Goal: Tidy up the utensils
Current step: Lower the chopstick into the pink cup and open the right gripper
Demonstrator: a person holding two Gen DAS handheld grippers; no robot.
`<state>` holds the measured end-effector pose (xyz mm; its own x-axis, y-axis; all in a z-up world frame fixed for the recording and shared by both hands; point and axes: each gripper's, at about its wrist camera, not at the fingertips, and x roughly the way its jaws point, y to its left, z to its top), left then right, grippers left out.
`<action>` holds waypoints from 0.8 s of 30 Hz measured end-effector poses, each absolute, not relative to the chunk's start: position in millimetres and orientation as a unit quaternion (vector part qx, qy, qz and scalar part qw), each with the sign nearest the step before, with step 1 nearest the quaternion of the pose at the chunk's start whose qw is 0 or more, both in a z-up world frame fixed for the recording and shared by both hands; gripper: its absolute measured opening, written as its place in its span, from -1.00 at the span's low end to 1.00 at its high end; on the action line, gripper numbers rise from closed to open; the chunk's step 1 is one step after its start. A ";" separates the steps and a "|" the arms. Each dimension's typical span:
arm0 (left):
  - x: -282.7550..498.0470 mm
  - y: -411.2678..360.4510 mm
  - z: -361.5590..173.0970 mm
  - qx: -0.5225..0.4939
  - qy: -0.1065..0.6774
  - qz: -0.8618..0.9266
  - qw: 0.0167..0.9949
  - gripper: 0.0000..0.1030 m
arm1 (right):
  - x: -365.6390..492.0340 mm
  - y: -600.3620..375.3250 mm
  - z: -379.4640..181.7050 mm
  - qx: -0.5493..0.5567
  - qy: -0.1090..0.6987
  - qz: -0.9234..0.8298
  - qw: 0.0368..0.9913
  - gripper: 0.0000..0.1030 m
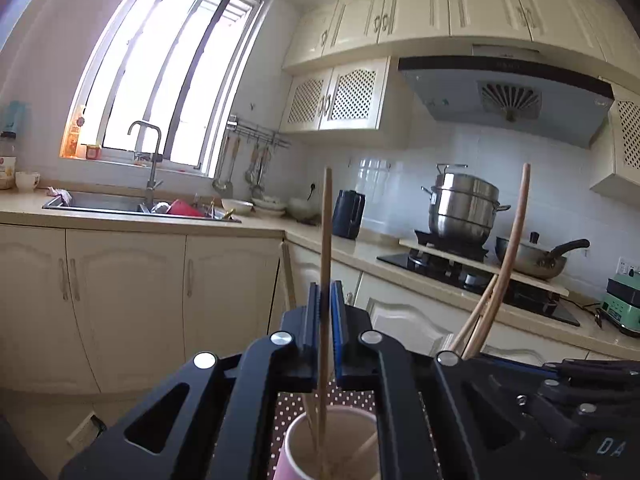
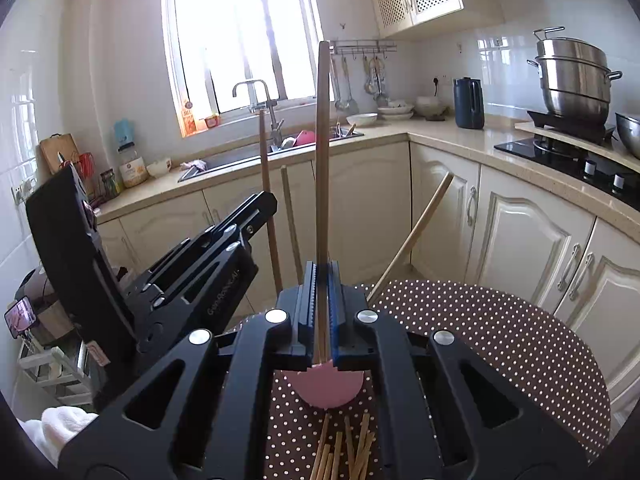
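The left claw (image 1: 325, 300) points nearly level, its jaws pressed together on one upright chopstick (image 1: 326, 240). The right claw (image 2: 322, 280) tilts a little further downward, its jaws likewise clamped on an upright chopstick (image 2: 322, 160). The two claws sit close, side by side

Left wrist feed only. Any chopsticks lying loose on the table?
Observer: Yes. Loose chopsticks lie on the dotted tablecloth, on the camera's side of the pink cup.
Operator: Right tool holding anything?
Observer: The right tool is shut on one chopstick, upright, with its lower end at the cup.
Operator: Anything else near the table?
Observer: A white cloth at the lower left of the right wrist view.
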<state>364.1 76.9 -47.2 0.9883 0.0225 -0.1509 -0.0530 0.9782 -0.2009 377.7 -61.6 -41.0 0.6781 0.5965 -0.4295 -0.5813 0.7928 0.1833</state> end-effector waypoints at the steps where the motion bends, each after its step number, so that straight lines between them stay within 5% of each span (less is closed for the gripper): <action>1: 362.3 78.2 -48.4 -0.103 0.082 0.016 0.991 -0.81 | 376.8 -61.1 -42.6 0.018 0.243 0.319 0.916 -0.88; 3: 356.2 81.5 -49.2 -0.105 0.092 0.015 0.990 -0.19 | 374.8 -59.7 -44.3 0.018 0.244 0.312 0.918 -0.87; 4: 353.1 82.4 -48.3 -0.105 0.090 0.017 0.990 -0.14 | 373.1 -59.0 -44.8 0.017 0.245 0.308 0.919 -0.87; 17: 304.9 90.1 -23.3 -0.096 0.094 0.016 0.991 0.25 | 346.8 -69.2 -28.4 0.022 0.238 0.282 0.929 -0.85; 24: 276.1 81.5 -6.0 -0.089 0.099 0.020 0.991 0.28 | 319.1 -81.5 -11.7 0.026 0.226 0.277 0.934 -0.80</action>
